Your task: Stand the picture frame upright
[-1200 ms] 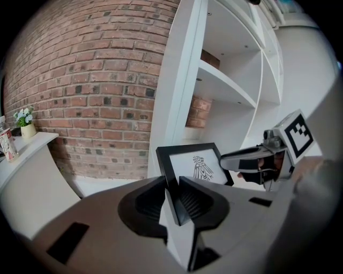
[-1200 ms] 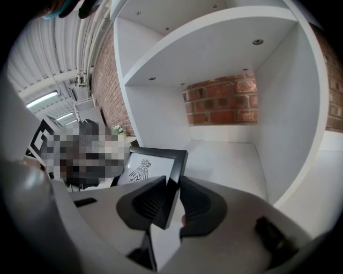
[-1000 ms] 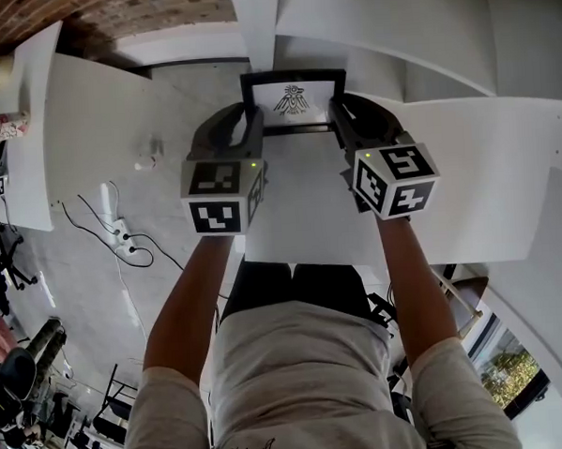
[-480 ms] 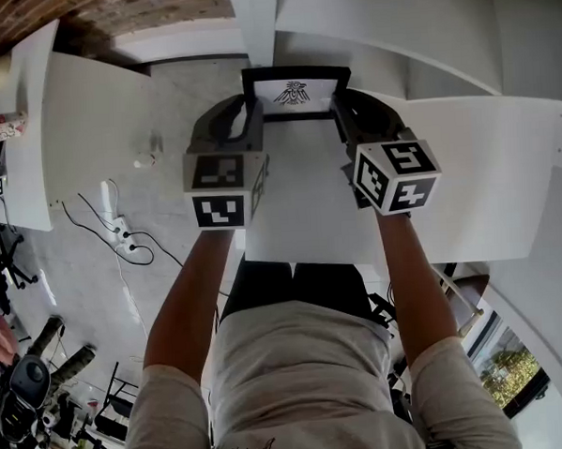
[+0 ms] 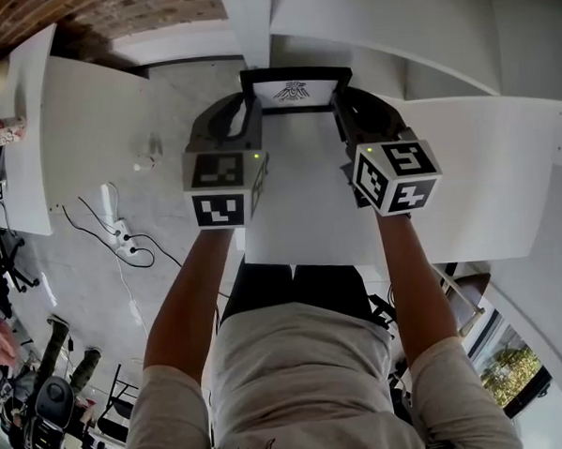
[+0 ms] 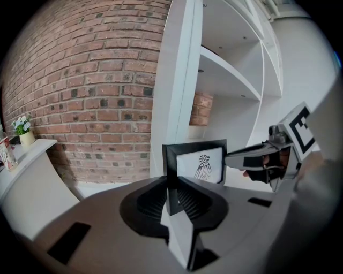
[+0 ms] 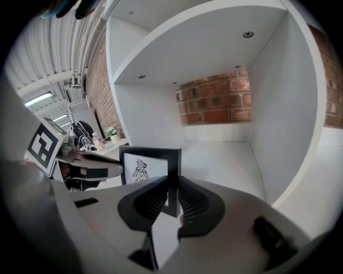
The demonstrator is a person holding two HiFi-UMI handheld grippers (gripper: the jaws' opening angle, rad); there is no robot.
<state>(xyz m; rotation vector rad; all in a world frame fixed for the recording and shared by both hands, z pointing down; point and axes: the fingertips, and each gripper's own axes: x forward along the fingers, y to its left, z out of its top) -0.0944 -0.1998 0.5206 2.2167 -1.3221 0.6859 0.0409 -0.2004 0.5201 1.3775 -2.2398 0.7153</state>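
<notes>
A black picture frame (image 5: 296,89) with a bird drawing stands nearly upright on the white shelf board (image 5: 304,208). My left gripper (image 5: 248,113) has its jaws on the frame's left bar; they have just been closing, and in the left gripper view (image 6: 171,193) the bar sits pinched between the pads. My right gripper (image 5: 342,108) is shut on the right bar, as the right gripper view (image 7: 172,195) shows. Each gripper view shows the frame (image 6: 201,165) (image 7: 144,167) with the other gripper at its far side.
A white upright divider (image 5: 254,23) rises just behind the frame, and shelf walls (image 7: 284,107) close in on the right. A brick wall (image 6: 96,91) stands behind. Cables and a power strip (image 5: 120,235) lie on the floor to the left.
The frame has tipped up from a backward lean to nearly upright and looks shorter from above. Both grippers have crept slightly forward with it.
</notes>
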